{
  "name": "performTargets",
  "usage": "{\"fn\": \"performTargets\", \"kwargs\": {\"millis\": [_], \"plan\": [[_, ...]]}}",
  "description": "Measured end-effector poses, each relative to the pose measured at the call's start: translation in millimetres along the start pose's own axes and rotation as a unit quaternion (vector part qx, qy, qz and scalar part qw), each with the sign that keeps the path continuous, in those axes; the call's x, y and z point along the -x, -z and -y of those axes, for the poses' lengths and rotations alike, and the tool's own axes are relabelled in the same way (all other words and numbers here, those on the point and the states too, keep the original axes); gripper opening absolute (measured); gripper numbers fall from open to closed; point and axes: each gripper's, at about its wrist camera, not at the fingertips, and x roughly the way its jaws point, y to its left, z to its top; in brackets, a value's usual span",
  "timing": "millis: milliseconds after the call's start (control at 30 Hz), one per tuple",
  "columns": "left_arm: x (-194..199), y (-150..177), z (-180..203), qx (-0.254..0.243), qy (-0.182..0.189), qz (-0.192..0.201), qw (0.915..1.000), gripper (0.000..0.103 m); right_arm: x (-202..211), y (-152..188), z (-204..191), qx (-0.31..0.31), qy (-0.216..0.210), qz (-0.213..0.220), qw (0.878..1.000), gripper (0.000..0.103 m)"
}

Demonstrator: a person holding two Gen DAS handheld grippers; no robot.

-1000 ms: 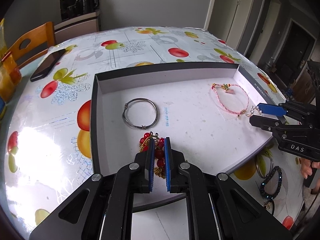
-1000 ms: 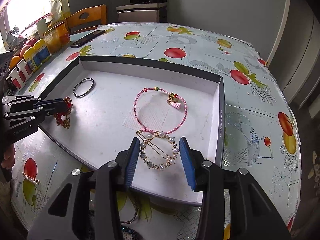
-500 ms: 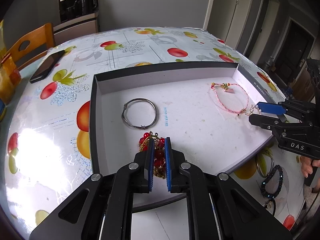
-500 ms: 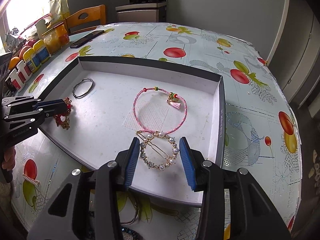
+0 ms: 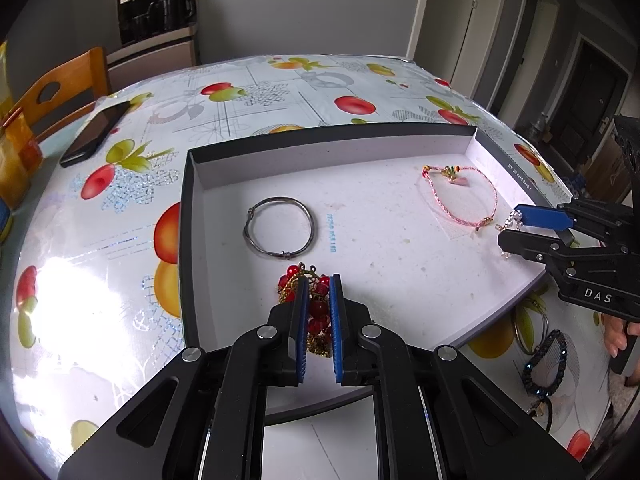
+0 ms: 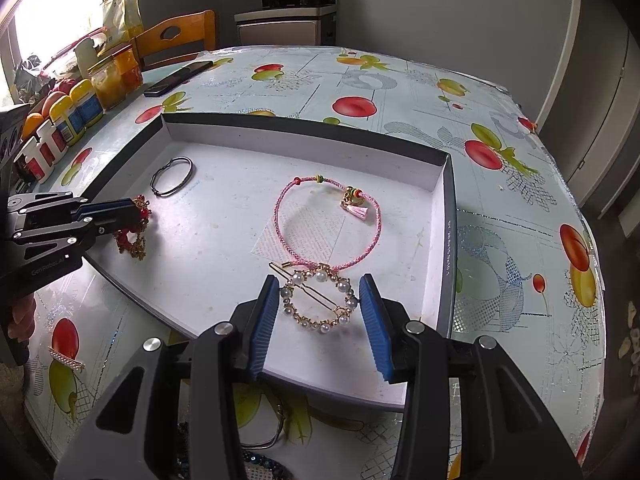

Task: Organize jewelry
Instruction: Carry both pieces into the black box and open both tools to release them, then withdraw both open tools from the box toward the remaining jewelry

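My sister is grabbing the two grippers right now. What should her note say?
Left gripper: shut on the red bead piece, low over the tray.
Right gripper: open, fingers either side of the pearl hair clip lying in the tray.
Done: silver bangle, pink cord bracelet and the clip are in the tray.
Left: release the red piece, then fetch the dark beaded bracelet and the small pearl bar clip from the table.

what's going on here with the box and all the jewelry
A person with a handheld gripper in each hand is sorting jewelry into a shallow box on the table. The left gripper is shut on a red bead and gold chain piece at the box's near edge. The right gripper is open, its fingers either side of a pearl hair clip lying in the box. A silver bangle and pink cord bracelet are already inside.
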Motion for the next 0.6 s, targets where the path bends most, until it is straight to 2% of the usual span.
{"fn": "performTargets", "kwargs": {"millis": [233, 267, 367, 400, 433, 467, 600], "plan": [[0.9, 0.0, 0.7, -0.003, 0.002, 0.001, 1.0000, 0.015, 1.4, 0.2, -1.5, 0.000, -0.003, 0.002, 1.000, 0.045], [1.2, 0.3, 0.4, -0.002, 0.003, 0.002, 1.0000, 0.015, 2.0, 0.4, -1.9, -0.001, -0.003, 0.003, 1.000, 0.048], [3.2, 0.4, 1.2, -0.001, 0.007, 0.004, 1.0000, 0.023, 6.6, 0.9, -2.5, -0.002, -0.005, 0.012, 1.000, 0.052], [4.6, 0.2, 2.3, -0.003, 0.004, 0.006, 1.0000, 0.035, 9.0, 1.0, -2.5, -0.003, -0.005, 0.015, 1.000, 0.054], [6.6, 0.1, 3.7, -0.004, 0.001, 0.009, 1.0000, 0.051, 12.0, 1.0, -2.4, -0.004, -0.007, 0.020, 1.000, 0.056], [9.7, 0.0, 5.2, -0.006, -0.003, 0.015, 0.9999, 0.058, 15.6, 1.2, -2.0, -0.006, -0.010, 0.026, 1.000, 0.061], [25.7, -4.7, 9.1, -0.007, -0.004, 0.033, 0.9994, 0.064, 30.5, 3.2, 0.6, -0.014, -0.016, 0.047, 0.999, 0.066]]}}
